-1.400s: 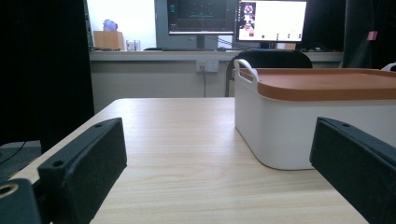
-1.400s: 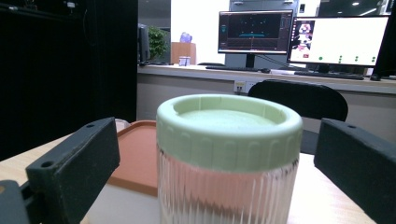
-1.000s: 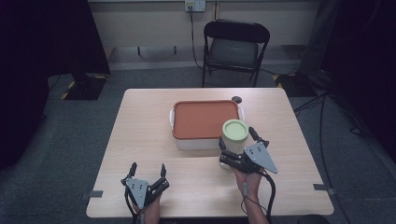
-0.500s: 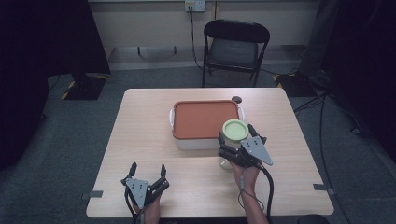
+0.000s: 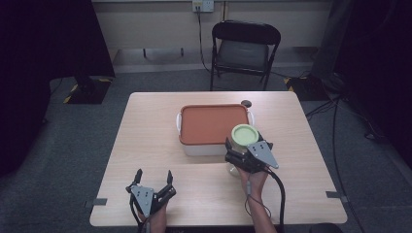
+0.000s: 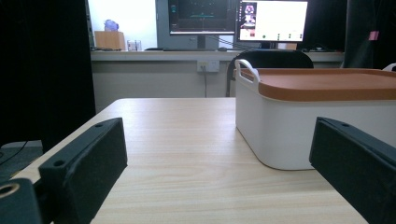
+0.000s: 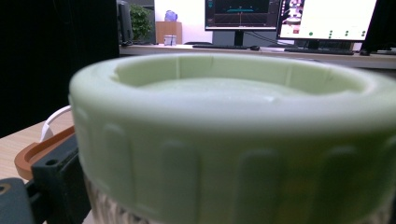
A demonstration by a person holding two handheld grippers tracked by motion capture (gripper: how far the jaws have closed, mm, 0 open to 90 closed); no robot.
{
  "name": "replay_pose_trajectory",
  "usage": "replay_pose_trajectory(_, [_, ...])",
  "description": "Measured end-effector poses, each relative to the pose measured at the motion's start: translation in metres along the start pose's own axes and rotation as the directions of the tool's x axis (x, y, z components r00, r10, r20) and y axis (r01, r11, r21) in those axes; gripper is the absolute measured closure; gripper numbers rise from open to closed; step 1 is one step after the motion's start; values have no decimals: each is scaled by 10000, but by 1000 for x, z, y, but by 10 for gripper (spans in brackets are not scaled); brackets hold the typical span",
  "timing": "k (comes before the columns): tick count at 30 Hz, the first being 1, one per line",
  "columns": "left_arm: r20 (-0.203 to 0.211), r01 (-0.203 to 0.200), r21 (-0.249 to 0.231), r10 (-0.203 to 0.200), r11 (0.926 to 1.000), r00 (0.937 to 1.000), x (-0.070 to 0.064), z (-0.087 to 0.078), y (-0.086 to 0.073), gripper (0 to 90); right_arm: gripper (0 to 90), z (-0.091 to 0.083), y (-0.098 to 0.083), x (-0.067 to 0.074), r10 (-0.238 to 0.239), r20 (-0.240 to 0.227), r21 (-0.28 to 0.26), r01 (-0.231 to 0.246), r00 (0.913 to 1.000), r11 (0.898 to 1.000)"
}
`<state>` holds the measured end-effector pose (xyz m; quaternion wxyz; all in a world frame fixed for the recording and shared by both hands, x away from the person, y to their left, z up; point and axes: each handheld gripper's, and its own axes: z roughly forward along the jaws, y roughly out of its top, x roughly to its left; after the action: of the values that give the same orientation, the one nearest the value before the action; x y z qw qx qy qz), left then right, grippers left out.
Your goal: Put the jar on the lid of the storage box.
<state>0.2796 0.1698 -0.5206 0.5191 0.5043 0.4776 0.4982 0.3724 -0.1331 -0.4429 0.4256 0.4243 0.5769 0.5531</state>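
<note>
my right tool (image 5: 241,153) pinches a jar with a pale green lid (image 5: 244,134), holding it just beside the near right corner of the white box with the orange lid (image 5: 212,124) at mid counter (image 5: 145,141). my left tool (image 5: 154,182) rests at the near edge, jaws spread with nothing between them, well apart from the box.

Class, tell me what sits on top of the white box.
An orange lid covers the white box; its contents are hidden. The jar in the right gripper stands beside it.
</note>
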Motion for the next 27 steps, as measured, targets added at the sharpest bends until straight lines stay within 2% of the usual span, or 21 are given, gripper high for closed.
replay_pose_trajectory(4, [0,1,2,-1,10000,10000,0,0,0,36,22,0,-9,-2,43,142,11,-43,9999,10000])
replay_pose_trajectory(11, [-3,-4,6,4,10000,10000,0,0,0,37,24,0,-17,-1,50,117,-87,-49,9999,10000])
replay_pose_trajectory(14, [8,-2,5,2,10000,10000,0,0,0,37,42,-2,-24,0,39,-29,-208,-40,10000,9998])
replay_pose_trajectory(18, [10,-1,6,1,10000,10000,0,0,0,36,42,-1,-30,2,60,-75,50,-60,10000,10000])
replay_pose_trajectory(22, [11,-3,2,3,10000,10000,0,0,0,37,41,0,-33,4,77,-22,-14,-77,10000,10000])
replay_pose_trajectory(27, [10,-2,4,2,10000,10000,0,0,0,37,49,1,-37,3,126,-33,197,-125,9999,9997])
